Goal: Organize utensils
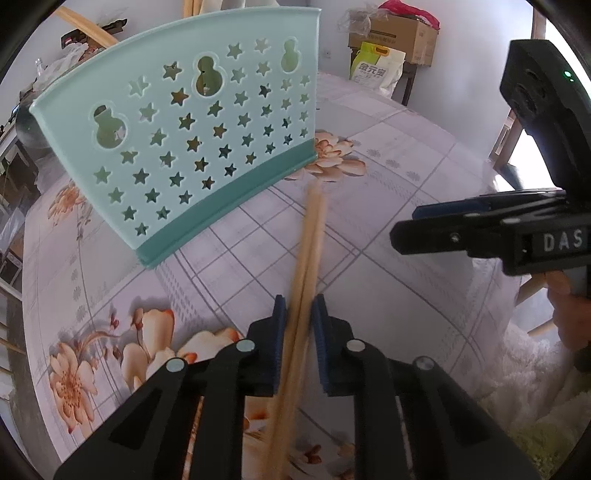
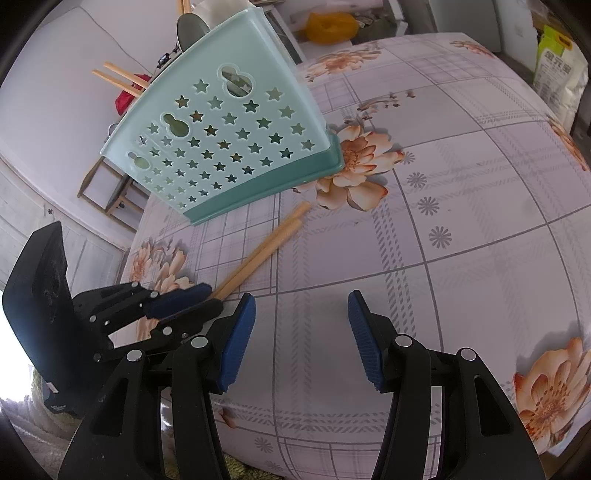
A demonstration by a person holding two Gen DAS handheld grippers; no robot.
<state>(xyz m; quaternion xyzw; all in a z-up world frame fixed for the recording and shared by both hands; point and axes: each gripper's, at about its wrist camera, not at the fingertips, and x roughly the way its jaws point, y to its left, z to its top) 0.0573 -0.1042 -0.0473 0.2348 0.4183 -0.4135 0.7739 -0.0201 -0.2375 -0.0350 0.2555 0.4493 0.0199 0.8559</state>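
Note:
A pair of wooden chopsticks (image 1: 306, 251) (image 2: 258, 251) lies on the floral tablecloth, tips pointing at the mint star-cut utensil holder (image 1: 184, 122) (image 2: 221, 147) standing behind them. My left gripper (image 1: 298, 306) (image 2: 212, 295) is shut on the chopsticks near their thick ends, with the blue pads at either side of the pair. My right gripper (image 2: 301, 306) (image 1: 404, 225) hovers open over bare cloth to the right of the chopsticks, with nothing between its fingers. More chopsticks (image 2: 118, 77) stick out of the holder's far side.
The table (image 1: 369, 240) drops off at the left and near edges. A cardboard box (image 1: 399, 33) and a rice bag (image 1: 373, 70) (image 2: 557, 74) sit beyond the far edge. A wooden stool (image 2: 110, 192) stands by the left side. White fluffy fabric (image 1: 517, 350) lies at the near edge.

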